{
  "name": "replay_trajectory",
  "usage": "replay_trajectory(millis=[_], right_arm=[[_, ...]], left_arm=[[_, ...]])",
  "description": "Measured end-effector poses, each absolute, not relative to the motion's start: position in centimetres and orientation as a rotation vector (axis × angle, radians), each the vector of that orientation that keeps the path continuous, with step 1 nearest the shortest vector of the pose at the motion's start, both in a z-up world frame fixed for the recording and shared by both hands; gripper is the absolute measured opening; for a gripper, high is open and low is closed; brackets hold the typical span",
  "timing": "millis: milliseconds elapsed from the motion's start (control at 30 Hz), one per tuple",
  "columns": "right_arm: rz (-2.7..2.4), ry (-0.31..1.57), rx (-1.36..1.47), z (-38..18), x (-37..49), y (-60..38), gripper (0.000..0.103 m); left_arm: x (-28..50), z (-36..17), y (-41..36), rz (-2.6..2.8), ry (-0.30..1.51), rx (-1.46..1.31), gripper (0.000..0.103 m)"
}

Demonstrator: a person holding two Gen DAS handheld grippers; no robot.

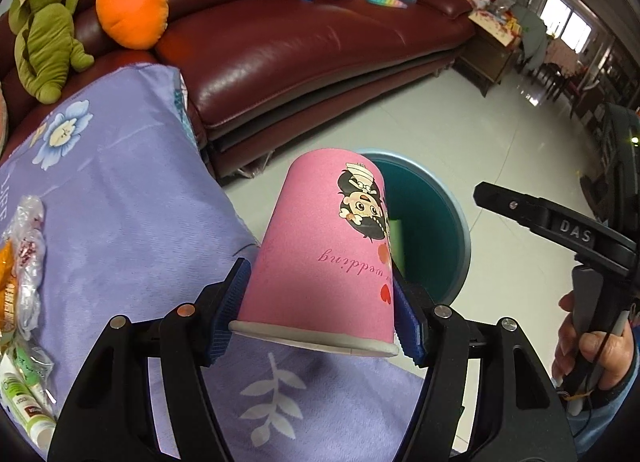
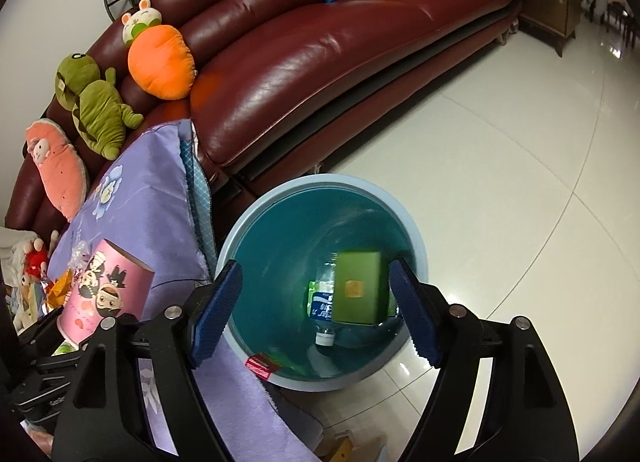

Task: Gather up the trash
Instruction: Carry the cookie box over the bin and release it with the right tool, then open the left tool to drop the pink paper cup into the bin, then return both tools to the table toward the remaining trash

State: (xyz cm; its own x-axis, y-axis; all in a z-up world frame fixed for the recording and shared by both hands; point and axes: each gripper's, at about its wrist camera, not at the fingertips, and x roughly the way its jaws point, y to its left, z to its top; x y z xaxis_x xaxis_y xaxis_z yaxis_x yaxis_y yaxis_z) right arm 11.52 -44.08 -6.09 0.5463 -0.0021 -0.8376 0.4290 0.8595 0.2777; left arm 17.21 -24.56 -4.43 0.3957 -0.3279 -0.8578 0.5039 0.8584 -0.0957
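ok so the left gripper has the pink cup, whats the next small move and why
Probably carry the pink paper cup right, over the blue bin. The left gripper grips it above the purple cloth, short of the bin; the right gripper is open.

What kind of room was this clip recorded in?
Most likely a home living room. A long dark red leather sofa holds plush toys and children's books, a purple floral cloth covers the work surface, and a blue waste bin stands on a glossy tiled floor.
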Motion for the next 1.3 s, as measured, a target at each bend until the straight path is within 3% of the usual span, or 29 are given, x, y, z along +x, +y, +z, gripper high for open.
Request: replay_trajectory(millis=[333, 600, 1300], right_arm=[[-0.301, 0.968, 0.504, -6.0, 10.9, -45.0, 0.076], [-0.338, 0.98, 0.497, -5.7, 10.5, -45.5, 0.077], [-0.272, 1.004, 0.391, -2.7, 11.5, -38.2, 0.081]], left_arm=[[17.5, -6.0, -27.0, -0.575, 1.064, 0.223, 0.068], [17.4, -6.5, -28.8, -0.576, 1.053, 0.265, 0.083], [15.4, -4.8, -17.4, -0.47, 1.074, 0.099, 0.083]])
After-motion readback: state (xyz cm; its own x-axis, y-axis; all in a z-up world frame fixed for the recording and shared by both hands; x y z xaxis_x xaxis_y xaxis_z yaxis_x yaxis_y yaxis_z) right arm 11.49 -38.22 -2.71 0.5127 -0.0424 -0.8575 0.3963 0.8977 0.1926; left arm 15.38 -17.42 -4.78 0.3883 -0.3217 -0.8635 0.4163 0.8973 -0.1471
